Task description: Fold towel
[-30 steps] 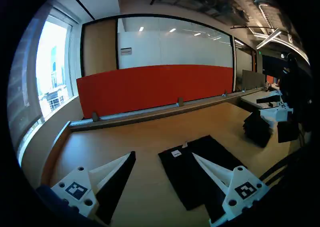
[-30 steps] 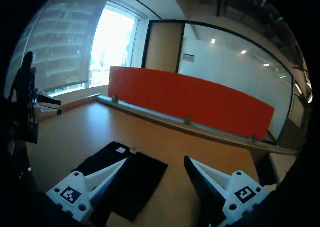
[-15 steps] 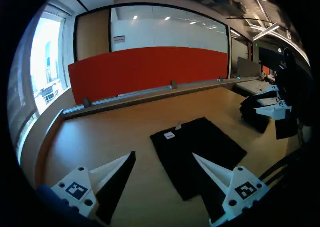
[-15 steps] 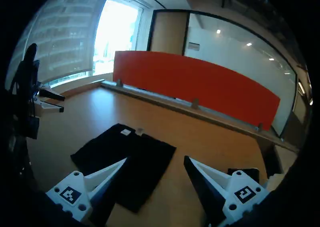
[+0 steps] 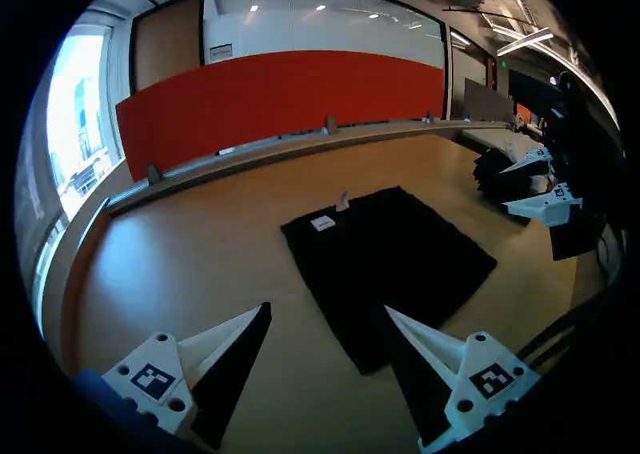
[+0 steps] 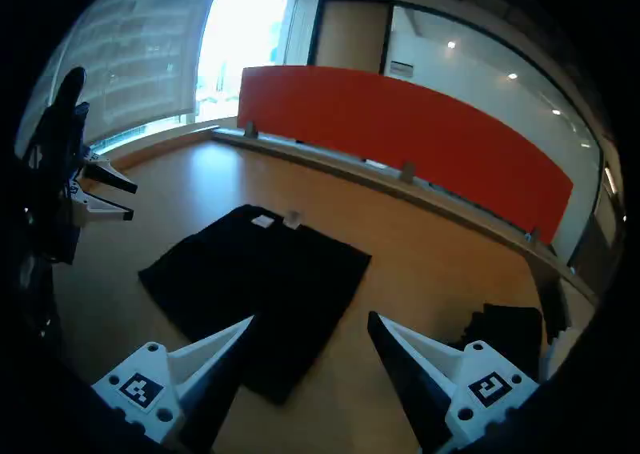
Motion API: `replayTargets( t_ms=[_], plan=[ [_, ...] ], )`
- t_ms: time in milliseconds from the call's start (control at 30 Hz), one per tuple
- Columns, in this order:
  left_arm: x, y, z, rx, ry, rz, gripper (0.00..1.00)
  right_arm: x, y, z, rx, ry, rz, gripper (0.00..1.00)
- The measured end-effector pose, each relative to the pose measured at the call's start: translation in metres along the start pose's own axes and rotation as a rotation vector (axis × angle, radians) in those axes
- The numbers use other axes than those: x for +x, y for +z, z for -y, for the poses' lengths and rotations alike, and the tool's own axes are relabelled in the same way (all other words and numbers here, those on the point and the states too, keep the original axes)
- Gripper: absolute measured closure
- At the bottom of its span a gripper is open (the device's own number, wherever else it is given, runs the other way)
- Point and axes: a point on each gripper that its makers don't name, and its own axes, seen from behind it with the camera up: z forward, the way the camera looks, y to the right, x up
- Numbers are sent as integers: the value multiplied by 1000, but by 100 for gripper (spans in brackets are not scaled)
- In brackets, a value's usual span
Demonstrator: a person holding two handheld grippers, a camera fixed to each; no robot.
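A black towel point(image 5: 384, 266) lies flat on the wooden table point(image 5: 184, 254), a small white tag point(image 5: 323, 222) near its far edge. My left gripper point(image 5: 324, 330) hovers open above the table's near side, its right finger over the towel's near edge. At the far right of the left gripper view, the right gripper point(image 5: 544, 202) is held off the towel's right side. In the right gripper view the towel point(image 6: 256, 282) spreads ahead of my open right gripper point(image 6: 312, 334), with the left gripper point(image 6: 100, 194) beyond its left side. Both grippers hold nothing.
A stack of dark folded cloths point(image 5: 500, 174) sits on the table to the right of the towel, also seen in the right gripper view as a dark pile point(image 6: 504, 326). A red partition point(image 5: 280, 94) runs along the table's far edge. A bright window point(image 6: 240, 46) is at the left.
Both cameras have tipped downward and drawn nearer the table. The towel now sits higher and larger in each view, and the stack of dark cloths has come into the right gripper view.
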Motion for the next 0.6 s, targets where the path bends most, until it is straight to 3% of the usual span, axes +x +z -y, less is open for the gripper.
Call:
replayTargets(
  t_ms=[600],
  plan=[
    [-73, 28, -33, -93, 31, 185, 6, -71, 18, 24, 49, -5, 141, 0]
  ],
)
